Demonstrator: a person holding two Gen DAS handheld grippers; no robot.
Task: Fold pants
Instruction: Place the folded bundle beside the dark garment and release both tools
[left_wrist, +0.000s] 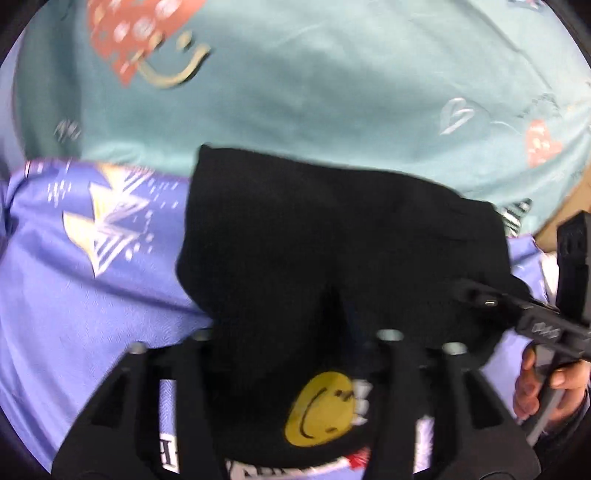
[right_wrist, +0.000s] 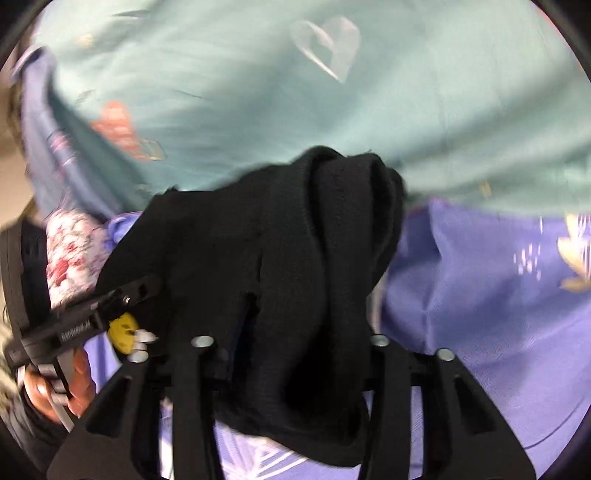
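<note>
Teal sheet (left_wrist: 314, 92) printed with hearts and a smiley, spread behind a purple sheet (left_wrist: 92, 295) with gold-and-white motifs. Black pants (left_wrist: 332, 240), bunched in thick folds and bearing a yellow smiley patch (left_wrist: 319, 408), hang above the purple sheet. Left tongs (left_wrist: 295, 350) and right tongs (right_wrist: 291, 350) each clamp a gathered edge of the pants. Frames are motion-blurred.
</note>
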